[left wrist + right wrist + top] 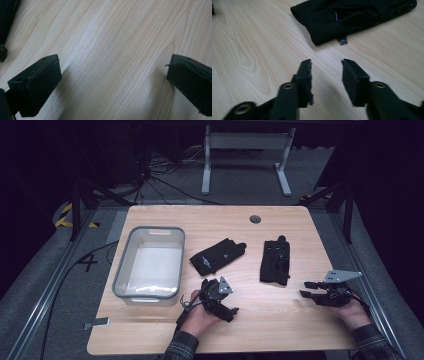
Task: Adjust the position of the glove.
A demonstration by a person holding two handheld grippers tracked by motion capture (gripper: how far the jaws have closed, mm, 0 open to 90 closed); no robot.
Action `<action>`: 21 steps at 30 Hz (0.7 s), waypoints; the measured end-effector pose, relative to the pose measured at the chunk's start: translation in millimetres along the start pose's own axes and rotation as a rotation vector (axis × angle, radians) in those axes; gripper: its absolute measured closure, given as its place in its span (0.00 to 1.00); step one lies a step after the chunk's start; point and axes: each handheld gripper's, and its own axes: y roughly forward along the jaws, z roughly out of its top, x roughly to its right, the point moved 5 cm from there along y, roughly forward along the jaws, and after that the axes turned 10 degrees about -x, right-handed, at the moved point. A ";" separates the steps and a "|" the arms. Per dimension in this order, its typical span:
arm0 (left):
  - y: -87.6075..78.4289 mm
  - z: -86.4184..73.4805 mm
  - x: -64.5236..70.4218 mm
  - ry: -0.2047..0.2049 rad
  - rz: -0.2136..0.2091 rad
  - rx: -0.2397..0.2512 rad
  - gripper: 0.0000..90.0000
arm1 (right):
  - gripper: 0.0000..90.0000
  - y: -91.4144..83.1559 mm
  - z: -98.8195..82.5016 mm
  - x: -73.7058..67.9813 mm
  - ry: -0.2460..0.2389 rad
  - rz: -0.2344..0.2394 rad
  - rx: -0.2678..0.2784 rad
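Note:
Two black gloves lie on the wooden table: one glove [217,256] near the middle, tilted, and a second glove [275,260] to its right, lying lengthwise. My left gripper [227,310] rests low near the front edge, below the first glove, its jaws wide open over bare wood [113,75]. My right gripper [306,289] sits at the right, pointing left toward the second glove [352,17], open with nothing between its fingers. In the right gripper view the glove's cuff lies a short way beyond the fingertips [305,66].
A grey plastic bin [122,270], with nothing in it, stands at the table's left. A round cable hole [255,219] is near the far edge. Beyond the table are a white desk frame [245,142] and floor cables.

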 end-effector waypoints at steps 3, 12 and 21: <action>0.2 0.3 -0.1 0.003 -0.002 0.002 0.00 | 0.81 0.3 4.1 0.1 -0.003 0.008 0.005; 0.2 0.3 -0.2 0.003 -0.002 0.002 0.00 | 1.00 11.6 28.9 4.7 -0.040 0.062 -0.002; 0.3 0.5 -0.2 0.004 -0.004 0.003 0.00 | 1.00 25.2 46.8 7.6 -0.068 0.095 -0.001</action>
